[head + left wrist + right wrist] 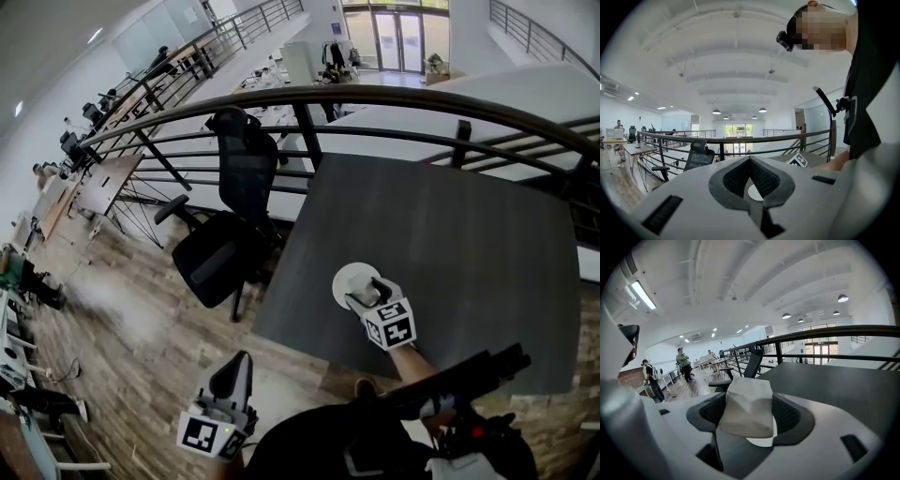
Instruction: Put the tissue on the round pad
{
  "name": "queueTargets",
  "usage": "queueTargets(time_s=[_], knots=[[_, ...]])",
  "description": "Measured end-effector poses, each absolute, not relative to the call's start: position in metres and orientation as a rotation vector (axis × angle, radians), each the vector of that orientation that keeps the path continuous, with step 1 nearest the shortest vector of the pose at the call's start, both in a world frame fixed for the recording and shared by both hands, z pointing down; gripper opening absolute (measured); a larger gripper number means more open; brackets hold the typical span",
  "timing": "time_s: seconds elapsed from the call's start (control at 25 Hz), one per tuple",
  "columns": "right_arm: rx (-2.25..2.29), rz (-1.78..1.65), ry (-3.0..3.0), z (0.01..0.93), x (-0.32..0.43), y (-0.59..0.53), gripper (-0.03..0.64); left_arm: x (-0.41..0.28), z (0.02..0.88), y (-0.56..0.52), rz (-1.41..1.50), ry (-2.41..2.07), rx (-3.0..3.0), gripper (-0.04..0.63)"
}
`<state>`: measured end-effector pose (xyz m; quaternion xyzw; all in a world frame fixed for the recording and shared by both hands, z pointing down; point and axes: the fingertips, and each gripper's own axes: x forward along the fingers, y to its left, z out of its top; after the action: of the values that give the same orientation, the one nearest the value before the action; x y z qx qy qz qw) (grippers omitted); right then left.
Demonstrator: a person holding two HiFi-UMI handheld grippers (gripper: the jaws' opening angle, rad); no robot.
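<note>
soft white folded tissue [747, 408] clamped in the right gripper [368, 292] above the round white pad [343, 278]
head view: the tissue is too small to make out; pad partly covered, near the dark grey table [450, 234] edge; left gripper [239, 367] off the table; left gripper view: jaw tips together, empty; right gripper view: creased tissue pinched between wide-set jaws, hiding most of the pad

The head view looked steeply down from above the counter [450, 244], also taking in the floor [141, 319] beside it. Both gripper views sat low, near counter height, and faced outward toward the railing [740, 139]. All three shared the round pad [349, 279], the railing and the office chair [752, 363].
</note>
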<state>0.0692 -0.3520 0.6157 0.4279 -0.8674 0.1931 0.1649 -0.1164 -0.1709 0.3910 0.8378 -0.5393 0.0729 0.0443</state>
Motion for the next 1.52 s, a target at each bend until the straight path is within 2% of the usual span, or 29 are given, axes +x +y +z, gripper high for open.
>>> queueTargets(time_s=[1.52], knots=[[1.055, 0.631, -2.196, 0.744, 0.064, -0.4, 0.316, -0.128, 0.404, -0.171, 0.3, -1.806, 2.34, 0.005]])
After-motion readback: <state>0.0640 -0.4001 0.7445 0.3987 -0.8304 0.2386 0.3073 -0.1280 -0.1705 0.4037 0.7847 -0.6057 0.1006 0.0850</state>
